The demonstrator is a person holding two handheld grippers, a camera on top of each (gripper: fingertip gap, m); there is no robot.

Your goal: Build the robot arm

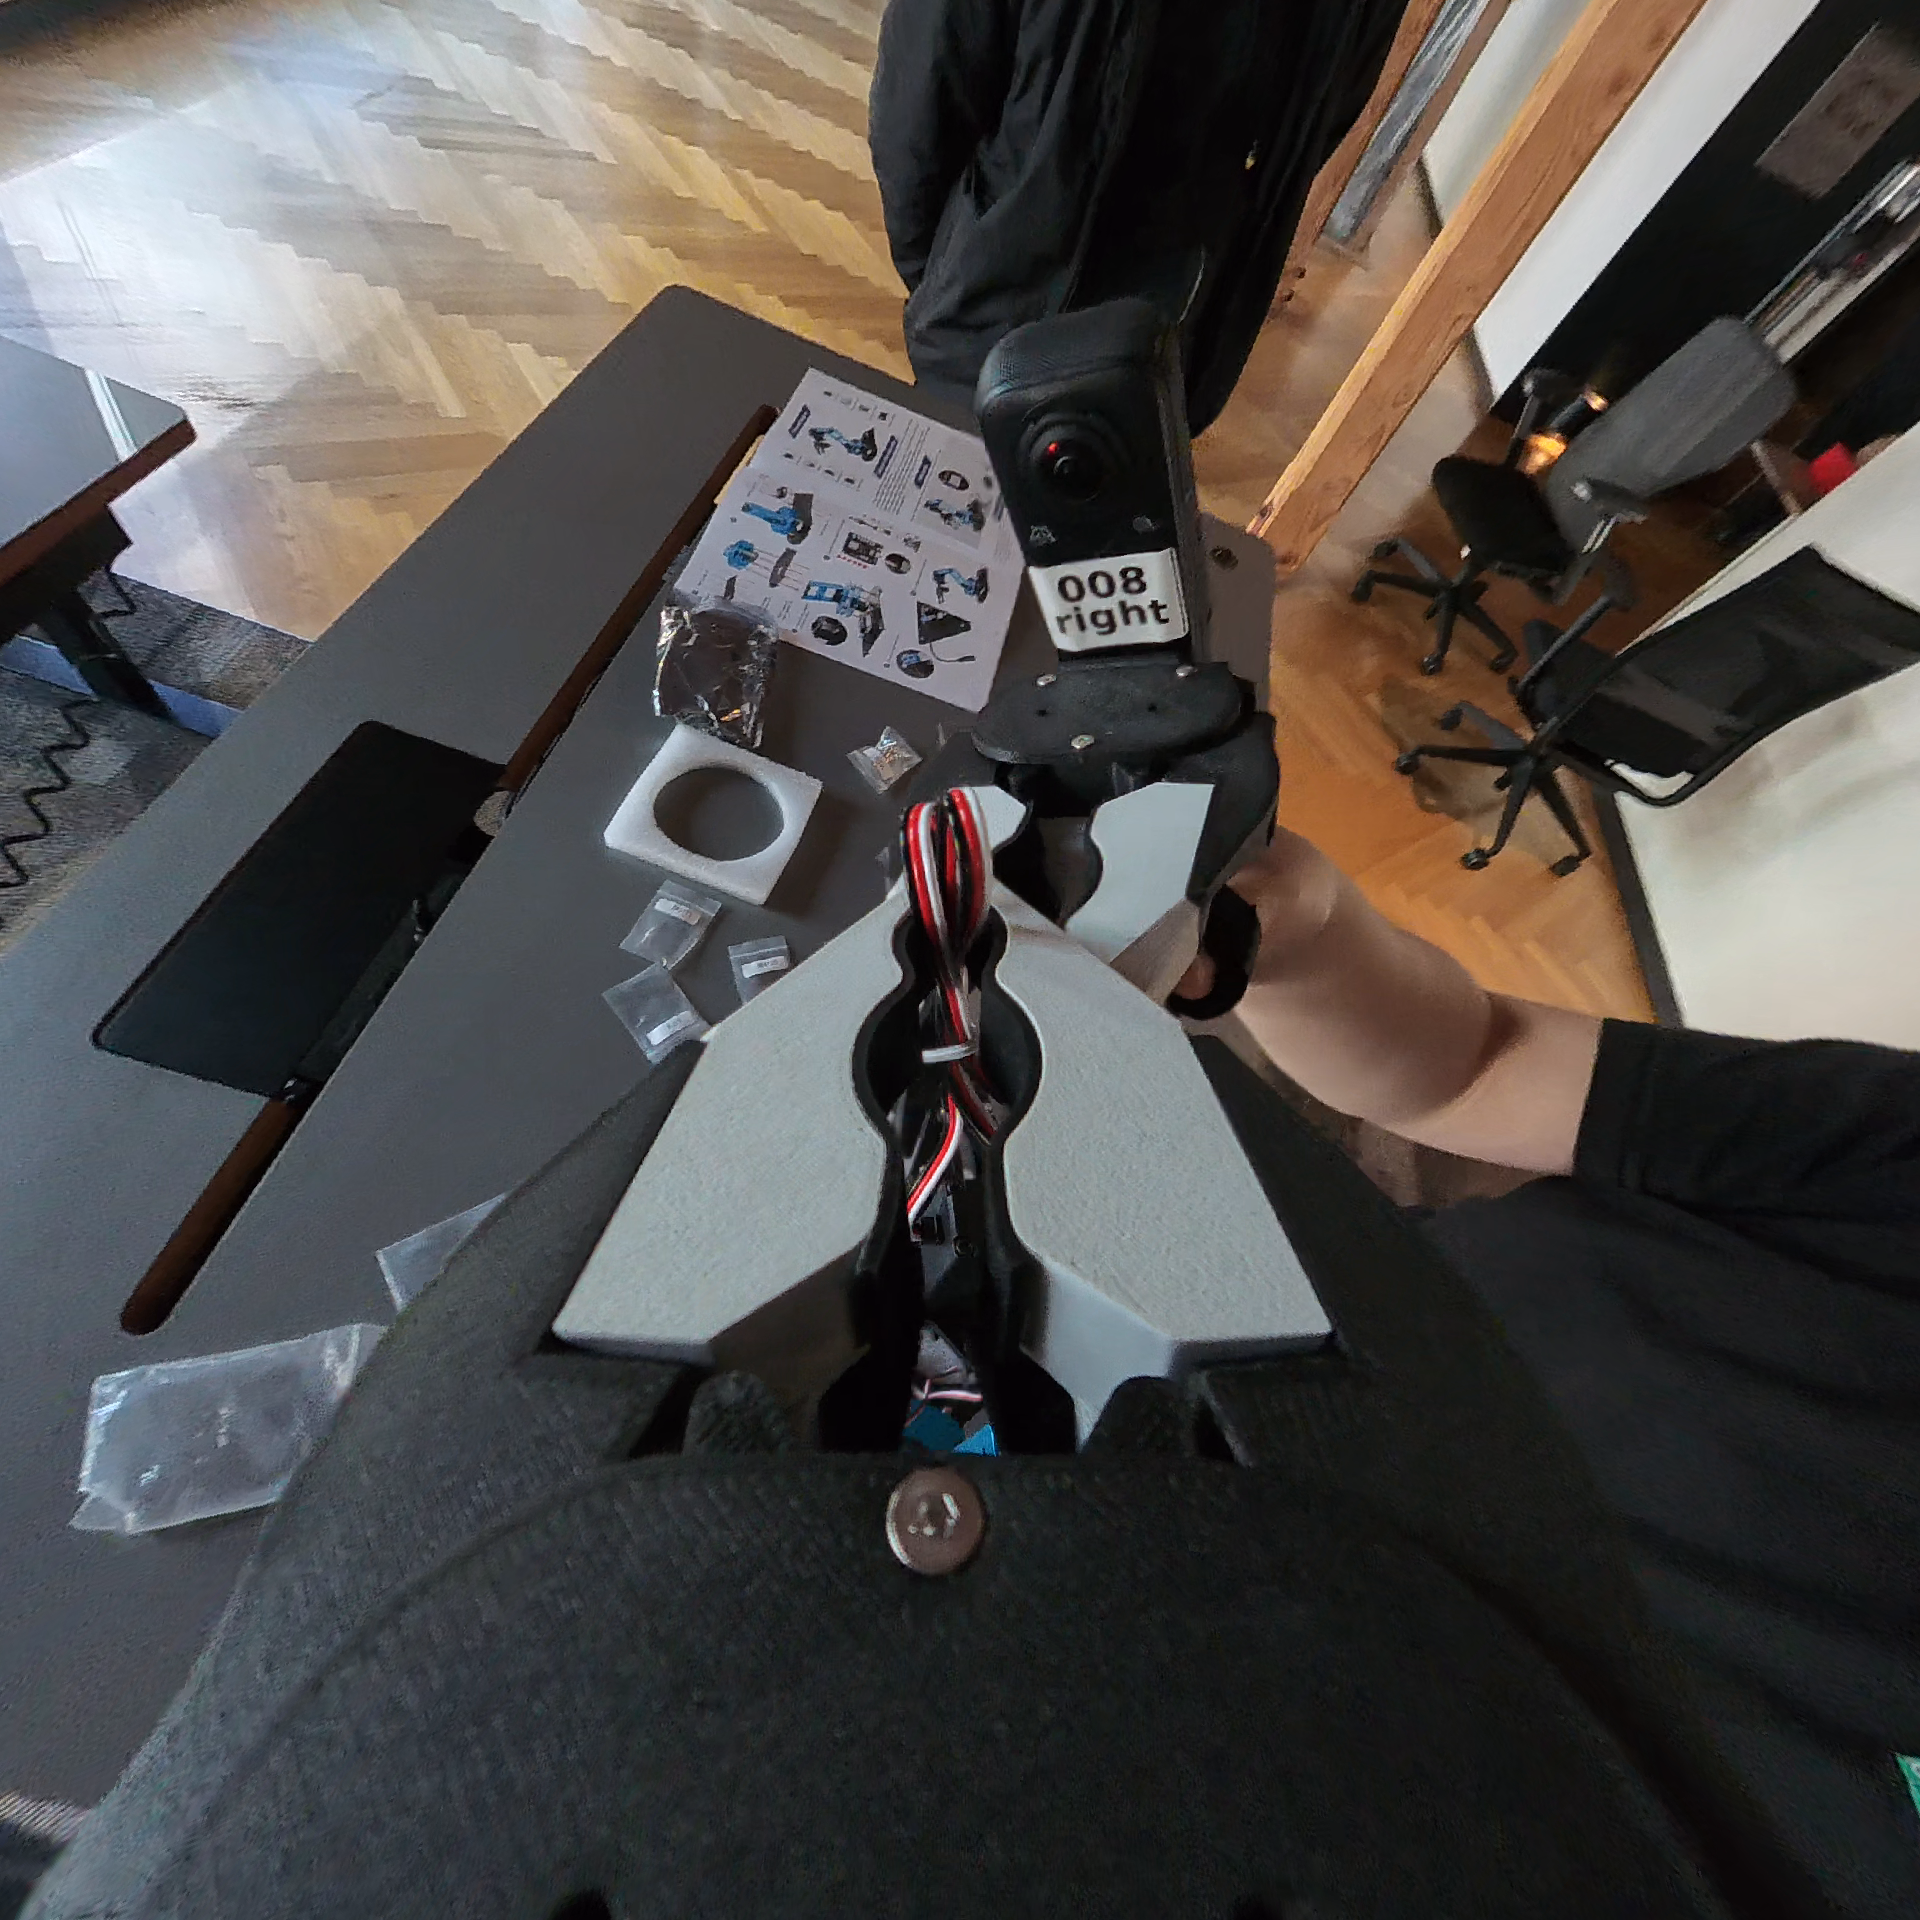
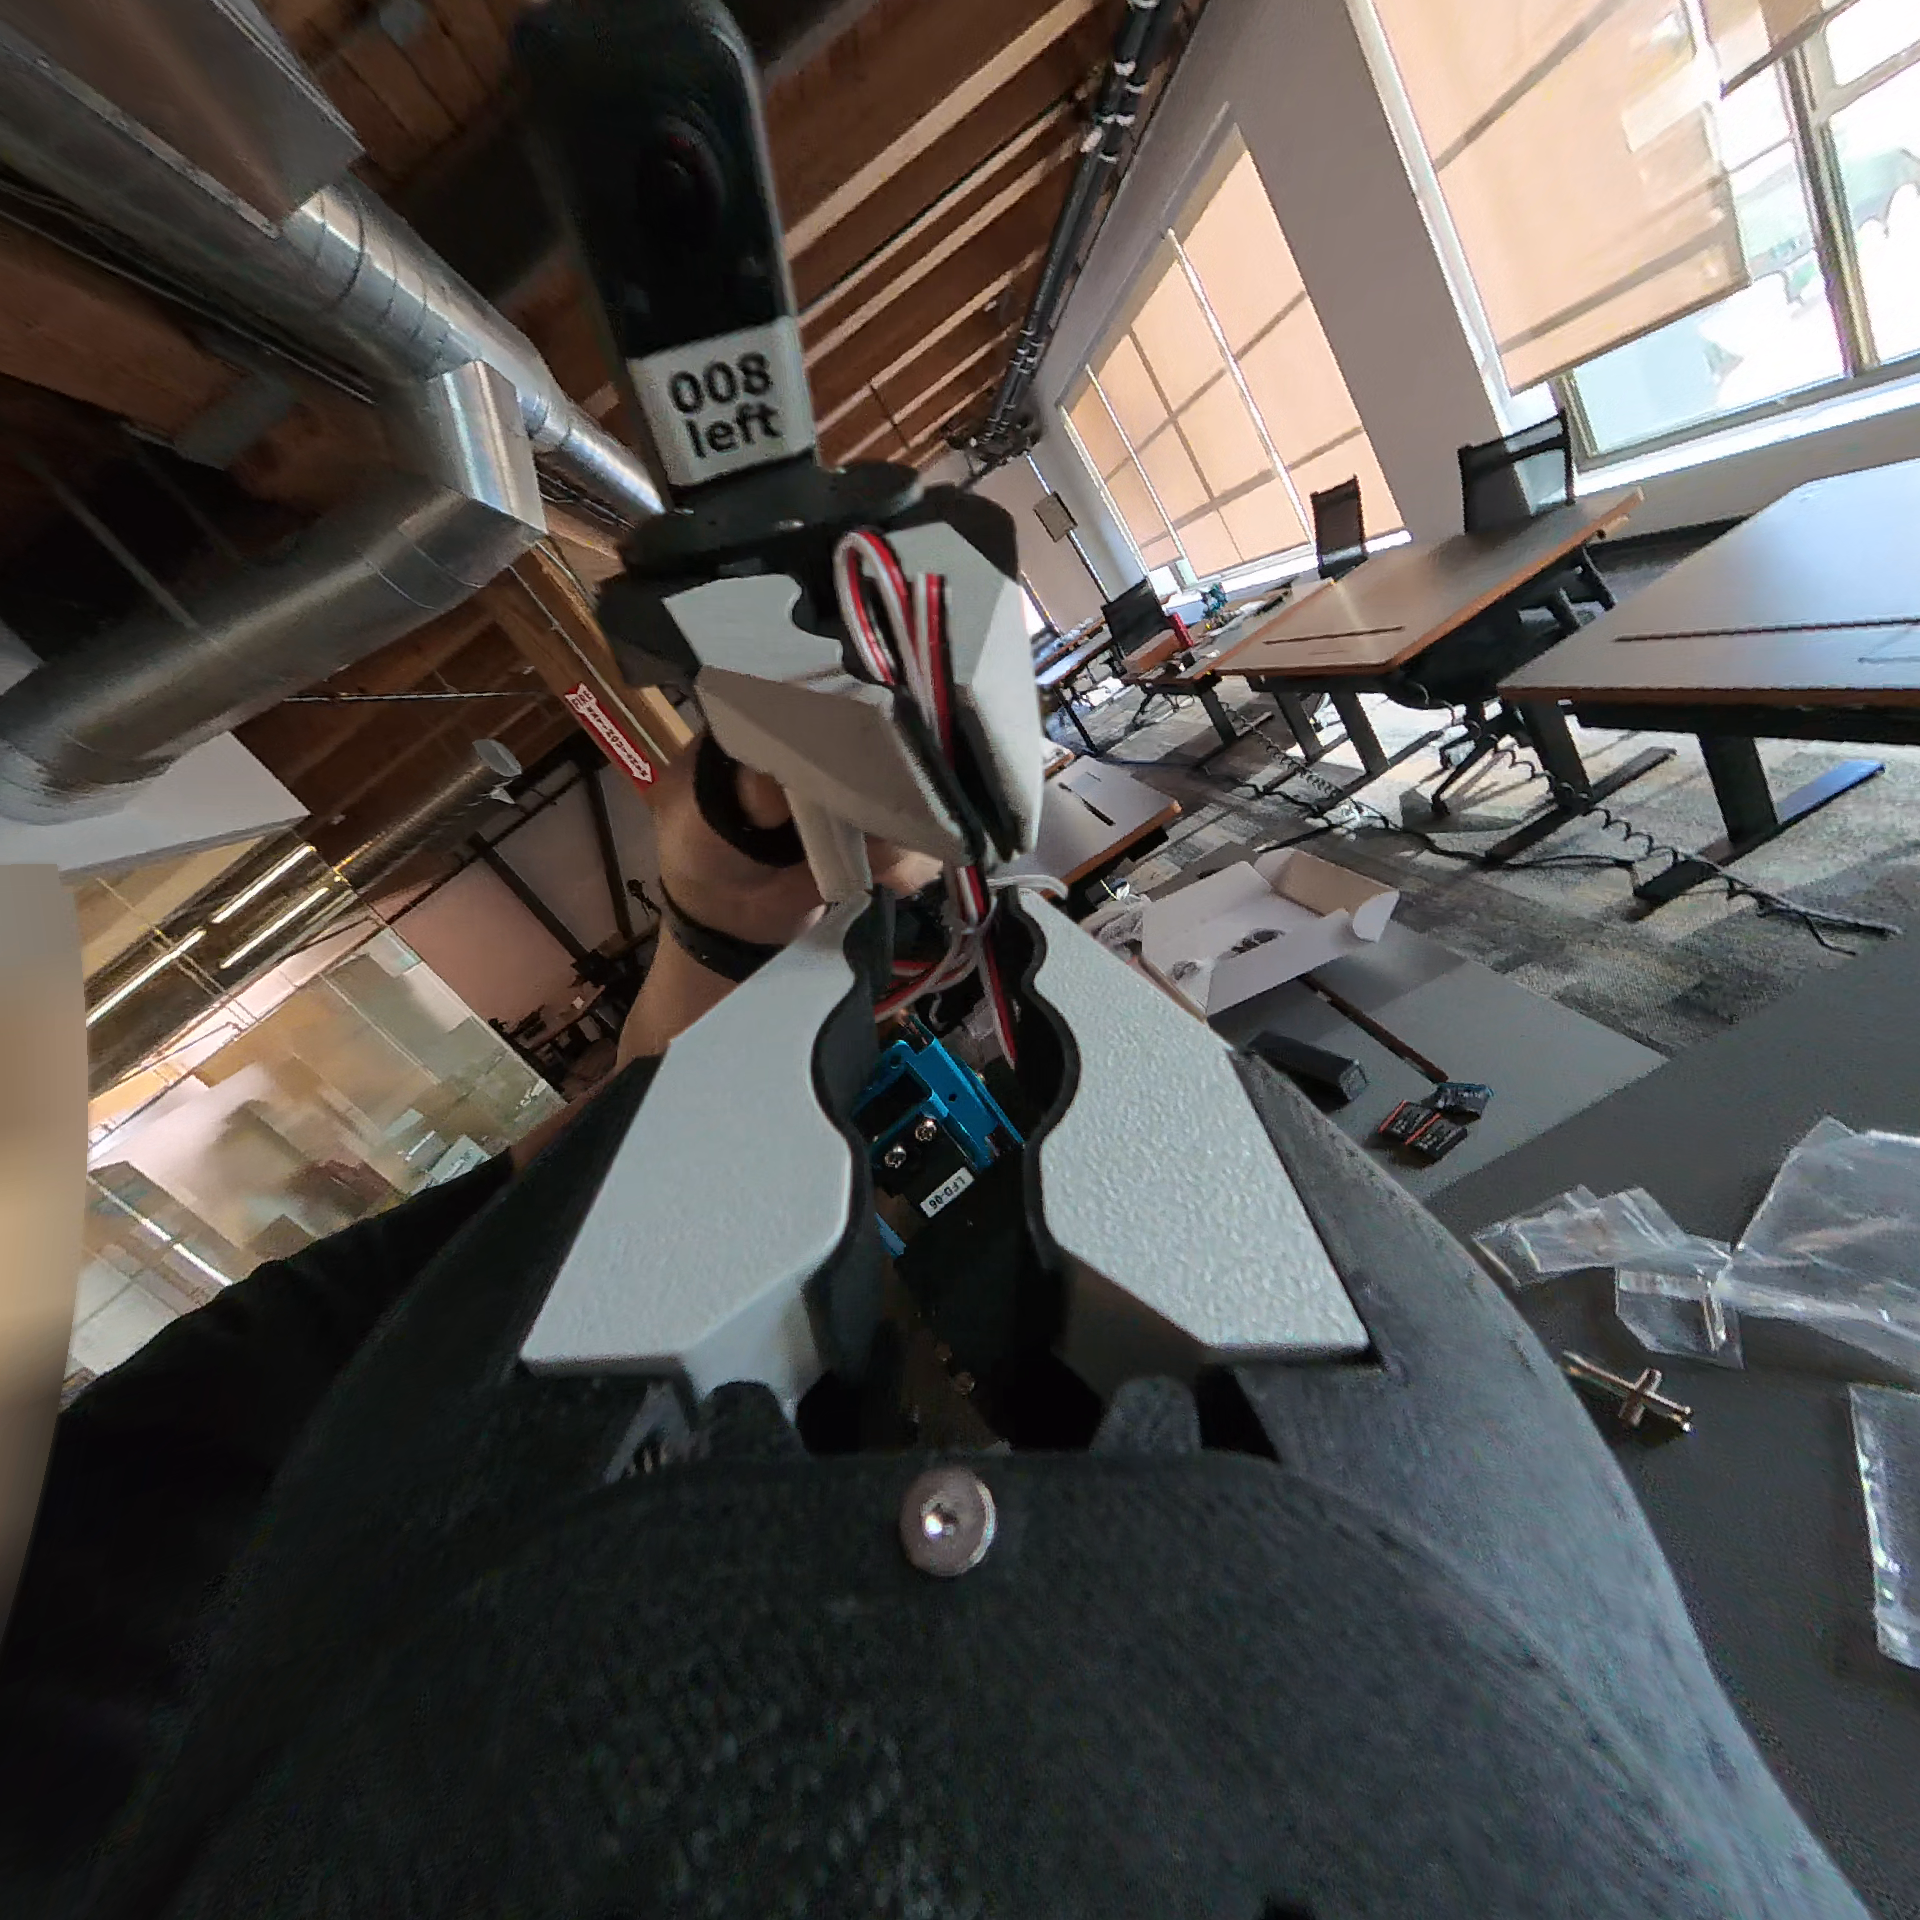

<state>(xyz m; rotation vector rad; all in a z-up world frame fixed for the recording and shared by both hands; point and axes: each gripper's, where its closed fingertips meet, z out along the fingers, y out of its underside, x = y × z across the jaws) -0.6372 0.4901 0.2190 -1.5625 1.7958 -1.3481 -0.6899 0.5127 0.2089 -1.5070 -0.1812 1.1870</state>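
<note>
My left gripper is shut on a bundle of red, white and black wires that loops out past its tips. A blue metal servo part shows below, between its fingers. My right gripper faces the left one and is shut around the blue servo part, with the wires running up out of its tips. In the right wrist view the left gripper sits just above, pinching the wires. In the left wrist view the right gripper is close behind the wire loop. Both are held above the dark table.
On the table lie an instruction sheet, a foil bag, a white foam square with a round hole, small clear bags, an open white box and a cross-shaped tool. A person in black stands at the far edge. My right fingertips sit around 5 cm from my left ones.
</note>
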